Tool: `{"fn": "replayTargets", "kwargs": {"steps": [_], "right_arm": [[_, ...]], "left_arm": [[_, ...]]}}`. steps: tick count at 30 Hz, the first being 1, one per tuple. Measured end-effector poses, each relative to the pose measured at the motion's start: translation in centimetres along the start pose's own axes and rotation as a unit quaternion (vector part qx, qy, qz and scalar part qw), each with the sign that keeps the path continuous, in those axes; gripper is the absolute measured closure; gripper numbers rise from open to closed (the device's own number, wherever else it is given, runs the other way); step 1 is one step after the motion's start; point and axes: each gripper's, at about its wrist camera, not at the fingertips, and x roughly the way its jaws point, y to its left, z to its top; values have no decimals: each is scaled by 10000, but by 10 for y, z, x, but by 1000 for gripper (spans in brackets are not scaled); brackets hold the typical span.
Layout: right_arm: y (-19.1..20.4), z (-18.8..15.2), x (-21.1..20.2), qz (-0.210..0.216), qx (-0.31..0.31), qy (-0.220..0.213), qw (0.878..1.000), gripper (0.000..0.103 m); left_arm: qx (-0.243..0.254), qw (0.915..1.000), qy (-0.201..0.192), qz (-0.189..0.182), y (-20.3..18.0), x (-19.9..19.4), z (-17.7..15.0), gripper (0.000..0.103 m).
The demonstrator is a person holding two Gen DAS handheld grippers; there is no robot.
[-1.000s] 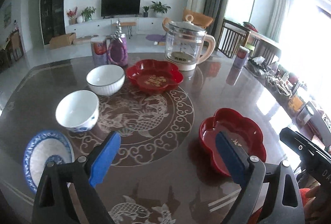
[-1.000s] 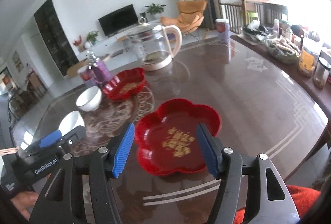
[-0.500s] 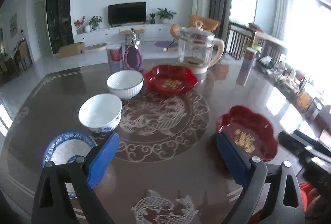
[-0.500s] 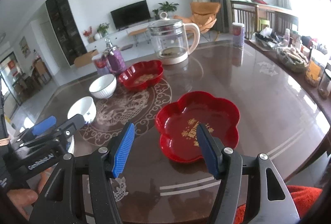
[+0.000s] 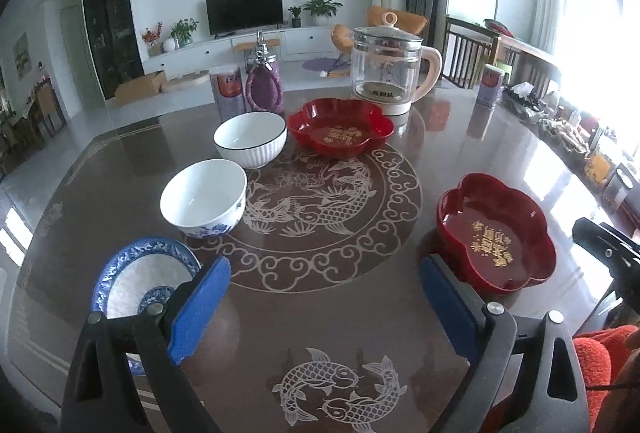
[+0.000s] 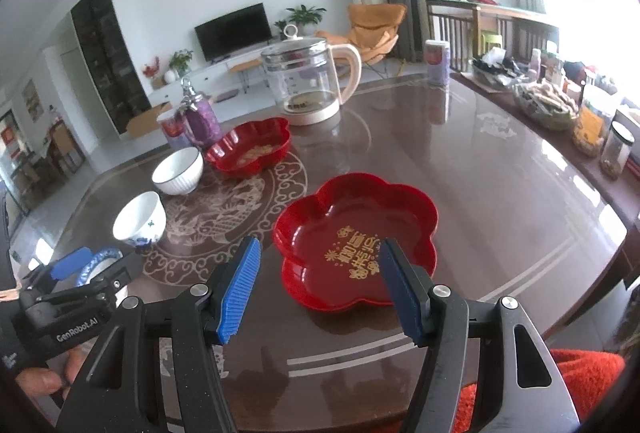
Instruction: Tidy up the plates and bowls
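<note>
Both claws hang above the dark patterned table [image 5: 320,317] with their blue pads spread wide and nothing between them: the left gripper [image 5: 324,297] over bare tabletop near the fish motif, the right gripper [image 6: 318,287] just short of the near red flower-shaped plate [image 6: 356,237], whose near rim shows between its pads without touching either. Starting at the left in the left wrist view, a blue-and-white plate [image 5: 136,277] lies at the near left, partly hidden behind the left pad. Just beyond it stands a white bowl with blue flowers [image 5: 204,197], and farther off, close beside it, a white ribbed bowl [image 5: 251,139]. Right of that bowl, nearly touching it, sits the far red flower-shaped plate [image 5: 341,131] with gold lettering. Behind them stand a red-labelled canister [image 5: 227,93], a purple bottle [image 5: 264,85] and a glass kettle [image 5: 390,69]. At the near right lies the other red plate, well apart from the rest.
</note>
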Motion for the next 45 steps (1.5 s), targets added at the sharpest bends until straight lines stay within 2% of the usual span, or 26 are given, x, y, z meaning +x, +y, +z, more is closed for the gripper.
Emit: {"fn": "replayTargets", "kwargs": {"steps": [7, 17, 18, 21, 24, 26, 27, 29, 32, 36, 40, 42, 45], "right_arm": [[3, -2, 4, -36, -73, 108, 9999, 37], [7, -6, 4, -38, -124, 161, 9998, 37], [6, -5, 4, -26, -140, 170, 9998, 37], [9, -7, 1, -16, -195, 115, 9997, 37], [12, -10, 4, -11, -235, 170, 9996, 37], [14, -11, 6, -8, -233, 211, 9995, 37], [15, -12, 6, 1, -226, 202, 9995, 37], [16, -14, 6, 32, -221, 196, 9996, 37], [18, -18, 5, 102, -253, 204, 9994, 37], [20, -20, 6, 171, -287, 240, 9992, 37], [19, -20, 6, 210, -239, 234, 9992, 37], [19, -19, 5, 206, -241, 226, 9992, 37], [19, -17, 5, 217, -250, 212, 9992, 37]], "left_arm": [[145, 9990, 95, 417, 0, 5, -2, 8], [175, 9982, 203, 545, 3, 11, -4, 7], [92, 9983, 369, 435, 6, 17, -7, 4], [-266, 9948, 973, -143, 17, 35, -18, 4], [-566, 9917, 1023, -535, 25, 34, -28, 4], [-878, 9842, 1122, -1053, 30, 33, -31, 4], [-993, 9777, 1271, -1346, 31, 35, -32, 4], [-962, 9725, 1422, -1572, 27, 36, -33, 4], [-904, 9683, 1451, -1821, 21, 31, -33, 4], [-1350, 9484, 1646, -2349, 24, 27, -32, 2], [-1753, 9360, 1383, -2721, 34, 17, -25, 0], [-1956, 9337, 1178, -2758, 40, 14, -21, 0], [-2229, 9521, 834, -1918, 51, 9, -17, 0]]}}
